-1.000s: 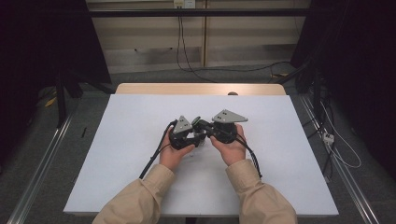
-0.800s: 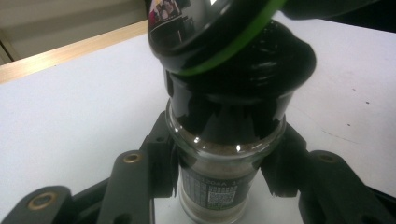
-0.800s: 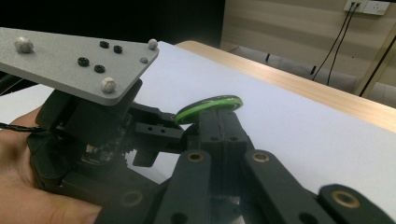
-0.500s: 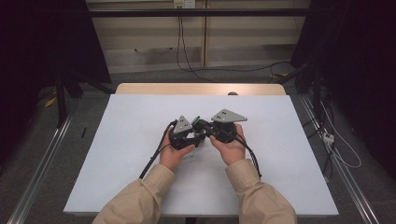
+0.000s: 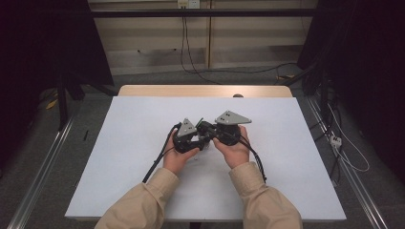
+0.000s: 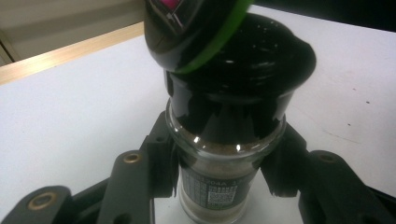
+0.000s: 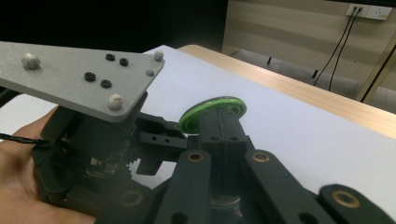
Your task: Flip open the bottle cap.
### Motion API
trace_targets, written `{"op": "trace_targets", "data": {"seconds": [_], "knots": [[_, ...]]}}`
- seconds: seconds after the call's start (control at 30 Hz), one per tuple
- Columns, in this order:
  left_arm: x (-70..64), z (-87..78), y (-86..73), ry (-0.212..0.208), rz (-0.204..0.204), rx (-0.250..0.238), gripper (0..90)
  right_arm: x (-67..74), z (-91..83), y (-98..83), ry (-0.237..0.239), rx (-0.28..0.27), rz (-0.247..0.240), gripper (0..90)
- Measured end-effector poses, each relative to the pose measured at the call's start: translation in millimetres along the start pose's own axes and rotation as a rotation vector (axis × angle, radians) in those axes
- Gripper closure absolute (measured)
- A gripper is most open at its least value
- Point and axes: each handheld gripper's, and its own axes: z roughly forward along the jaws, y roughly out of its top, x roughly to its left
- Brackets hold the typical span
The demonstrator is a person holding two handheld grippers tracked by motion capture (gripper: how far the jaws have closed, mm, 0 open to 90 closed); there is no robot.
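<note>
**Glass spice jar held between two grippers over the white table**

Glass and black plastic make up the small jar (image 6: 219, 154) clamped in the left gripper (image 6: 219, 177); its two black jaws press on either side of the clear body, just under the wide black cap (image 6: 243, 70). Brownish powder shows through the glass, and a printed label sits low on the front. A lid with a green rim (image 7: 214, 112) rests tilted against the top of the cap. In the right gripper view, the right gripper (image 7: 223, 130) has its jaws drawn tight together on this green-rimmed lid, pinching it edge-on.

From the high view, both hands meet near the middle of the white table (image 5: 119, 157), the left hand (image 5: 175, 160) and right hand (image 5: 235, 151) close together, with the grey plates of the two tools almost touching. Beige sleeves (image 5: 143, 202) come in from the bottom edge. Black cables trail back from each tool across the table.
</note>
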Motion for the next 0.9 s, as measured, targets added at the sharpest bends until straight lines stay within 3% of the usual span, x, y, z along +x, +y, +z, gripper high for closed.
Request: {"op": "trace_targets", "data": {"seconds": [0.5, 0.9], "knots": [[-0.3, 0.3, -0.4, -0.003, -0.016, -0.002, 53.6, -0.1, 1.3, 1.3, -0.003, 0.003, -0.003, 90.0], [-0.4, -0.4, -0.1, -0.002, -0.005, 0.001, 53.5, -1.0, 6.3, 1.5, -0.003, 0.014, -0.011, 90.0]]}}
